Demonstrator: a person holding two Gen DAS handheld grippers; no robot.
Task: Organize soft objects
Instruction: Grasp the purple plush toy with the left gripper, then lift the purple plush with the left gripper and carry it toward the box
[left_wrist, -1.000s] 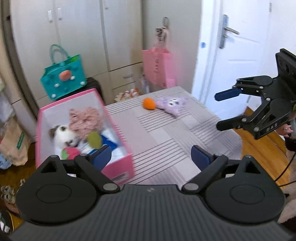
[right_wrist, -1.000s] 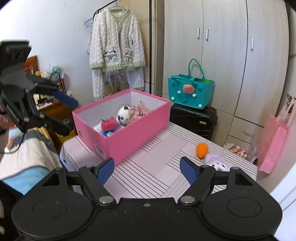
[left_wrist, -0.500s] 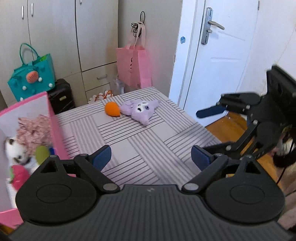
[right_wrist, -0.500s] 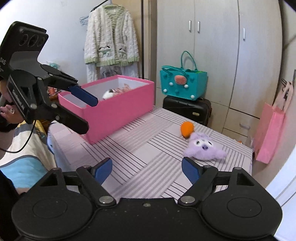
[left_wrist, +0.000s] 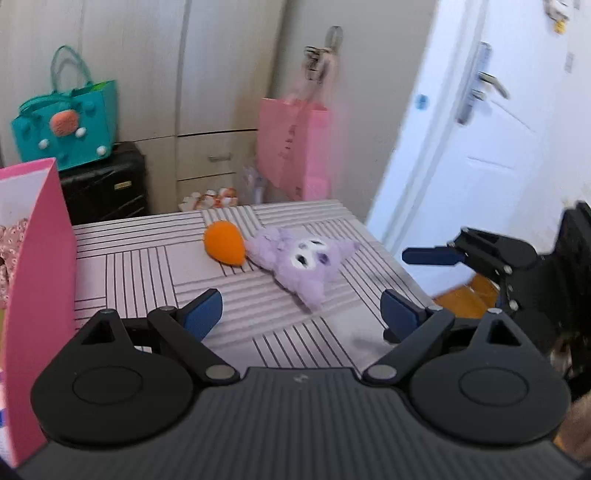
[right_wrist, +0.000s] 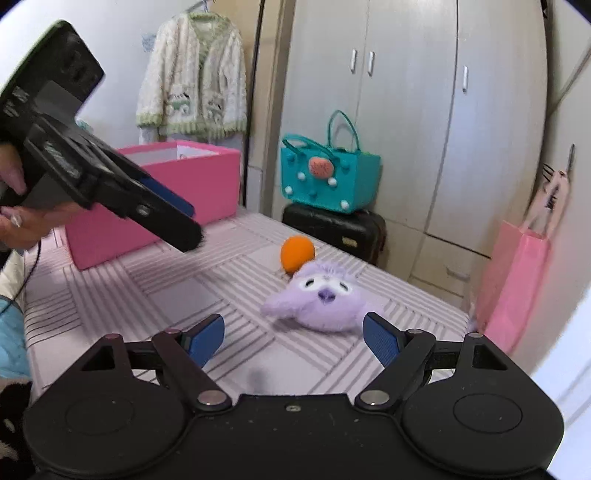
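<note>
Your left claw (left_wrist: 301, 314) is spread wide with nothing between its blue pads (left_wrist: 203, 312). It hangs over the striped desk (left_wrist: 147, 266) and points toward the toys.

Your right claw (right_wrist: 293, 339) is spread wide too, and it holds nothing. The purple plush toy (right_wrist: 317, 299) lies on the desk just past its blue tips, not between them. The pads do not touch it.

The purple plush toy (left_wrist: 306, 262) lies flat on the desk with its face up. An orange soft ball (left_wrist: 224, 246) sits right beside it, touching its side. From your right claw's view, the orange ball (right_wrist: 297, 253) is just behind the purple toy.

The pink box (right_wrist: 177, 192) stands on the far left part of the desk, well apart from the two toys. Something pink and flowery (left_wrist: 11, 251) pokes out inside it.

Your left hand (right_wrist: 22, 218) grips the handle of the left claw, which reaches out over the desk near the pink box.

Behind the desk, a teal bag (right_wrist: 328, 177) rests on a black suitcase (right_wrist: 336, 229). A pink paper bag (left_wrist: 293, 147) hangs by the white door (left_wrist: 480, 147). A fluffy white cardigan (right_wrist: 192, 81) hangs on the wall.
</note>
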